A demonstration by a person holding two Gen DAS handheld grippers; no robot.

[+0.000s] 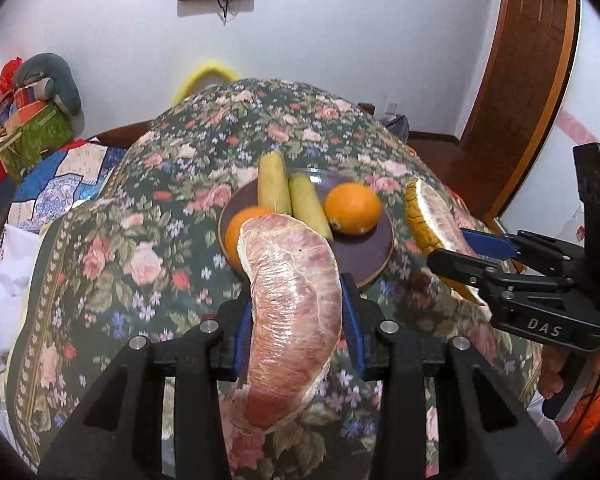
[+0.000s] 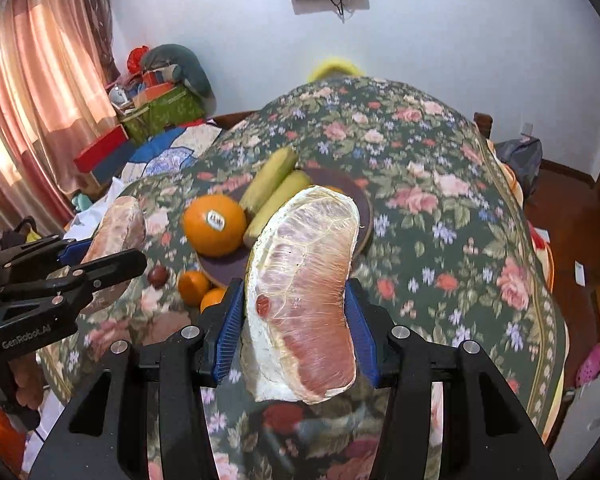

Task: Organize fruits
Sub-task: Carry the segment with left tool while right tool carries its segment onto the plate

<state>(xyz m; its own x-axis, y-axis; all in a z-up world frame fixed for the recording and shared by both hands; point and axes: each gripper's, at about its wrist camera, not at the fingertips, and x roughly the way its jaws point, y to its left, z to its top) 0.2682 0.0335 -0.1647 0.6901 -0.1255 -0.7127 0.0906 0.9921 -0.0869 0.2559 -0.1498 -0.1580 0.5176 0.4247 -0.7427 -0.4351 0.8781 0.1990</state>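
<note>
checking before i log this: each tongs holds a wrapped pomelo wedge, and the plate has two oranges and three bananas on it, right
Not quite: the plate holds two bananas, not three, as the left wrist view shows. The rest stands: two oranges sit on it, the left tongs hold one wrapped pomelo wedge, and the right tongs hold another wrapped pomelo wedge.

Soft daylight through pink curtains (image 2: 40, 80); fisheye-bent, dark-cornered edges.

"DAS" – right tongs (image 1: 470, 250) body | "GenRobot.AI" – left tongs (image 2: 100, 254) body | orange (image 2: 214, 224) sticker – unreadable
</note>
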